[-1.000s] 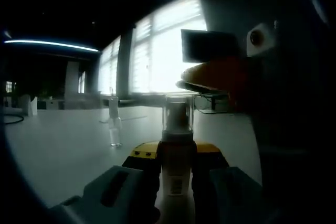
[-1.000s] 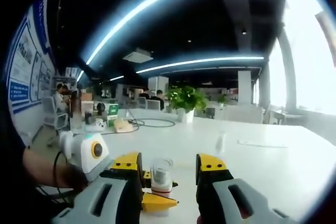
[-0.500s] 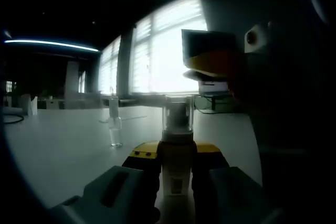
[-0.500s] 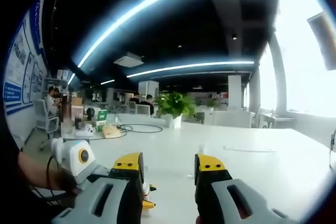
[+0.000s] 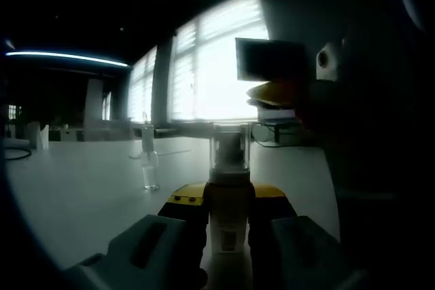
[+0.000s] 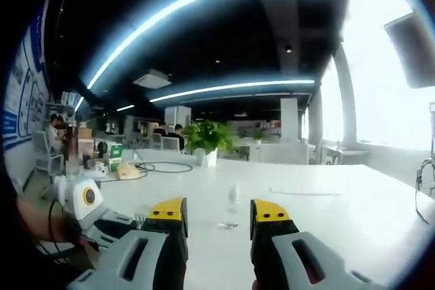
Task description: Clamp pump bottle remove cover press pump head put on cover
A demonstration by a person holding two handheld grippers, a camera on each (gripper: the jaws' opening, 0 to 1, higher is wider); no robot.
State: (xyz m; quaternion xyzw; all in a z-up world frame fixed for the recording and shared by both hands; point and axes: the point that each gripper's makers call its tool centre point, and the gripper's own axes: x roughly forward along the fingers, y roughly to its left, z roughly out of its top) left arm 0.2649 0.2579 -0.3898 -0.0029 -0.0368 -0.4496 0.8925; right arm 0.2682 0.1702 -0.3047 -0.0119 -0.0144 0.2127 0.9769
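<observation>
Left gripper view: left gripper point(image 5: 228, 225) jaws clamped on pale plastic pump bottle point(image 5: 229, 219), clear cover point(image 5: 230, 146) on. Right gripper point(image 6: 211, 232) jaws apart, empty, above white bench point(image 6: 326, 202). Likely cover removal; next, right jaws must close on cover.

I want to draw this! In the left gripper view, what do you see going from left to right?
Small clear bottle standing on the white table → pump bottle with its clear cover on, held between the left gripper fingers → right gripper, dark.
</observation>
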